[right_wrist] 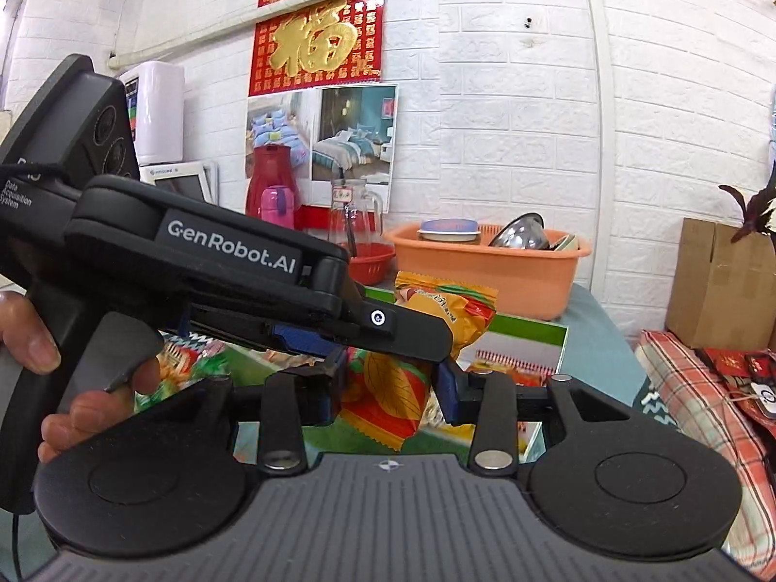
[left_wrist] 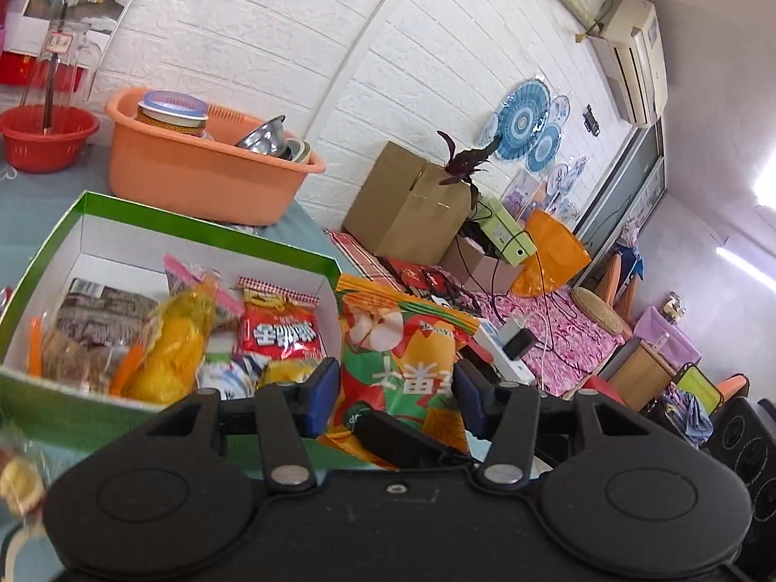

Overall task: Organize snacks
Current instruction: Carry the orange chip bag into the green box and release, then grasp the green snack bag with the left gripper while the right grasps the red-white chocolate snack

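Observation:
An orange, green and red snack bag (left_wrist: 402, 354) with an apple picture hangs in the air just right of a green cardboard box (left_wrist: 194, 223) with white inner walls. My left gripper (left_wrist: 395, 397) is shut on the bag's lower part, blue pads against both sides. In the right wrist view the same snack bag (right_wrist: 388, 388) sits between the blue pads of my right gripper (right_wrist: 390, 388), which is also shut on it. The left gripper's black finger (right_wrist: 412, 334) crosses in front. The box holds a red packet (left_wrist: 281, 334), a yellow packet (left_wrist: 179, 339) and several others.
An orange basin (left_wrist: 194, 179) with bowls and a red basket (left_wrist: 43, 140) stand behind the box on the blue table. A cardboard carton (left_wrist: 407, 199) and cluttered bedding lie to the right. A person's hand (right_wrist: 48, 339) grips the left gripper's handle. A loose snack (left_wrist: 19, 475) lies lower left.

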Demonstrator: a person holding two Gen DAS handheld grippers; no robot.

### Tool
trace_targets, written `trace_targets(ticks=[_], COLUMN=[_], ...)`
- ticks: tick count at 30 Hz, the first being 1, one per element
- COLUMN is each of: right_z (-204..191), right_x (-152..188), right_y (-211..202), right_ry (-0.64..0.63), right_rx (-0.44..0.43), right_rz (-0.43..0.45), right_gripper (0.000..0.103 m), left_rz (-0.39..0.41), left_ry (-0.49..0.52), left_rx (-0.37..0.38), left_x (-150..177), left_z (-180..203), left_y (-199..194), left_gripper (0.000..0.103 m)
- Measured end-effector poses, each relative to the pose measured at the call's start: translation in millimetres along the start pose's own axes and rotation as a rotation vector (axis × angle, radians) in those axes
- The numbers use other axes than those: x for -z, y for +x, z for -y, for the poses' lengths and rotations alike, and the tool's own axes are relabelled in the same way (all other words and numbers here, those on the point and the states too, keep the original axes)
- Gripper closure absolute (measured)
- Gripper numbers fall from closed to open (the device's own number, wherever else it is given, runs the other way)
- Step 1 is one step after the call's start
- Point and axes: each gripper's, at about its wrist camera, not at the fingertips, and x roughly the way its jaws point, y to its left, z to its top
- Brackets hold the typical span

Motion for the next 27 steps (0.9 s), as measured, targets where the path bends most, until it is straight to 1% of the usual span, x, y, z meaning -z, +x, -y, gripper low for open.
trace_targets(ticks=[3, 9, 11, 12, 13, 14, 15, 16, 18, 21, 24, 27], right_z=[8.1, 22.2, 24.8, 25.1, 25.5, 26.2, 26.4, 26.2, 25.2, 22.0, 15.0, 6.8], right_x=[-1.2, 2.4, 5.6, 7.9, 10.9, 14.7, 17.7, 21.4, 25.8, 23.2, 16.7, 9.7], right_y=[14.5, 39.3, 47.5, 52.7, 58.0, 64.0, 67.0, 67.4, 64.2, 55.5, 35.7, 10.1], right_ry=[0.009, 0.047, 0.052, 0.048, 0.039, 0.029, 0.024, 0.020, 0.016, 0.016, 0.002, 0.009], right_rx=[0.010, 0.017, 0.024, 0.037, 0.057, 0.081, 0.101, 0.111, 0.105, 0.105, 0.113, 0.109], right_rz=[-0.002, -0.013, -0.013, -0.020, -0.039, -0.072, -0.093, -0.101, -0.102, -0.092, -0.059, -0.029], right_gripper=[0.036, 0.037, 0.036, 0.034, 0.030, 0.010, 0.000, 0.000, 0.000, 0.000, 0.000, 0.000], left_rz=[-0.012, -0.029, -0.038, -0.054, -0.073, -0.085, -0.084, -0.074, -0.071, -0.069, -0.032, -0.006], left_ry=[-0.019, -0.023, -0.023, -0.028, -0.034, -0.040, -0.037, -0.023, -0.005, -0.017, -0.006, 0.001], left_rx=[0.005, -0.007, -0.013, -0.020, -0.026, -0.044, -0.063, -0.074, -0.069, -0.065, -0.045, -0.066], left_x=[-10.1, -19.0, -20.9, -20.7, -20.3, -18.8, -16.7, -14.4, -12.3, -14.3, -16.2, -14.4], left_z=[-10.4, -27.2, -32.6, -35.3, -37.7, -39.7, -40.2, -40.2, -40.3, -36.8, -26.4, -14.1], left_y=[14.8, 38.4, 46.3, 50.3, 53.7, 55.2, 54.0, 51.3, 46.3, 36.4, 13.5, -17.1], left_gripper=[0.032, 0.031, 0.029, 0.023, 0.000, 0.000, 0.000, 0.000, 0.000, 0.000, 0.000, 0.000])
